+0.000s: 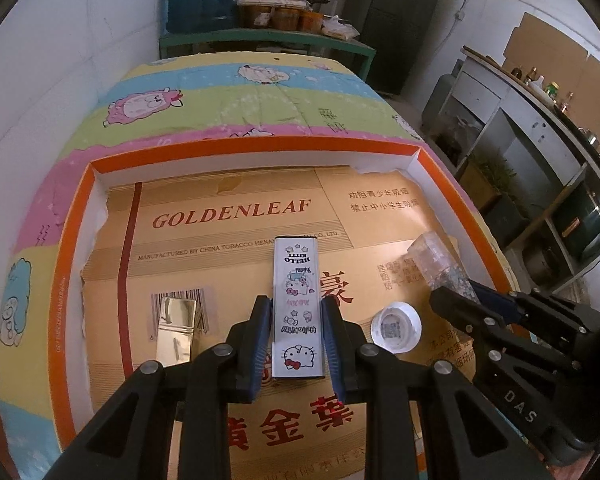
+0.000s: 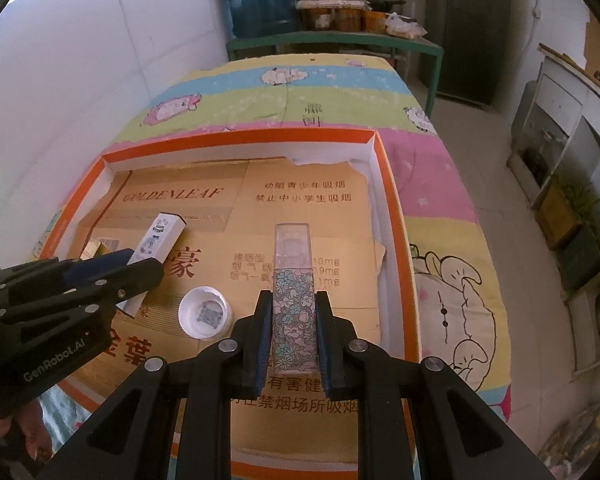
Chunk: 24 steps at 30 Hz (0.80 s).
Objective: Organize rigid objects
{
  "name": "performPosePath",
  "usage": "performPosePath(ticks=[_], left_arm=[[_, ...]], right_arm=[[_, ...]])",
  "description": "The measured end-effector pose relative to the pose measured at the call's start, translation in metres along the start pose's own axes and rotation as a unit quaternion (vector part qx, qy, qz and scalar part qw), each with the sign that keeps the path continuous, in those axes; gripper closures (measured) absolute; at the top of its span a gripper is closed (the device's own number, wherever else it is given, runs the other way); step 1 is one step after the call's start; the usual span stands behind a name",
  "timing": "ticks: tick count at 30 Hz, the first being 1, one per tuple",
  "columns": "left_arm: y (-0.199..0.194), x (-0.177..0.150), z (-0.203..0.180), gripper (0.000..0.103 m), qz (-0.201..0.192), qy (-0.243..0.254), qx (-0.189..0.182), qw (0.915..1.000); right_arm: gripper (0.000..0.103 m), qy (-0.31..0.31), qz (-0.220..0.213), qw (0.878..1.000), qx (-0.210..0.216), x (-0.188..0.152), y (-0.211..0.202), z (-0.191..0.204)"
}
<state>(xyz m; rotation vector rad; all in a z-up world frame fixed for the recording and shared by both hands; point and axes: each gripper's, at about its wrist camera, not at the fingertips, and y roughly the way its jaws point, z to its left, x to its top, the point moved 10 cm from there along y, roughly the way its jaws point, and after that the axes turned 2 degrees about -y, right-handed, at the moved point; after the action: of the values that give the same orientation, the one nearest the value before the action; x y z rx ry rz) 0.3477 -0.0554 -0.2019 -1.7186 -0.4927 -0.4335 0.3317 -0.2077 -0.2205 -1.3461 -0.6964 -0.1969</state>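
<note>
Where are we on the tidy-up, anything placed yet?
Nothing looks placed yet. In hand: left gripper shut on the Hello Kitty box; right gripper shut on the floral clear bottle. Left: the white cap and gold case lie loose on the cardboard in the orange tray.

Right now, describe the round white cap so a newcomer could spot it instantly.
Find the orange-rimmed tray lined with Goldenleaf cardboard. The white cap lies open side up on the cardboard, between the Hello Kitty box and the floral bottle. It is the only round item, with a square code printed inside.
</note>
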Motion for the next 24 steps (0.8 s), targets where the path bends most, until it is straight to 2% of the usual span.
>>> performPosePath(ticks=[7,11,14,15,17,19,24], left_arm=[[-0.001,-0.001,0.0,0.077,-0.007,0.001,-0.003,1.0],[-0.002,-0.002,-0.001,0.077,-0.005,0.006,0.002,1.0],[-0.005,-0.002,-0.002,0.076,-0.006,0.01,0.01,0.9999],[-0.008,-0.002,-0.002,0.075,-0.009,0.011,0.011,0.9998],[-0.015,-0.001,-0.002,0.064,-0.018,0.011,0.012,0.9997],[-0.022,0.0,-0.001,0.059,-0.027,0.009,0.011,0.9995],[-0.038,0.001,0.001,0.059,-0.042,0.008,0.009,0.999]], right_arm=[[0.08,0.001,0.003,1.0,0.001,-0.003,0.001,0.001],[0.071,-0.002,-0.002,1.0,-0.003,-0.002,-0.003,0.001],[0.069,-0.003,-0.006,1.0,-0.005,-0.002,-0.007,0.001],[0.068,-0.003,-0.007,1.0,-0.005,-0.002,-0.009,0.001],[0.067,-0.001,-0.01,1.0,-0.006,-0.002,-0.013,0.001],[0.067,0.001,-0.013,1.0,-0.006,-0.002,-0.018,0.001],[0.067,0.006,-0.021,1.0,-0.005,-0.004,-0.029,0.003]])
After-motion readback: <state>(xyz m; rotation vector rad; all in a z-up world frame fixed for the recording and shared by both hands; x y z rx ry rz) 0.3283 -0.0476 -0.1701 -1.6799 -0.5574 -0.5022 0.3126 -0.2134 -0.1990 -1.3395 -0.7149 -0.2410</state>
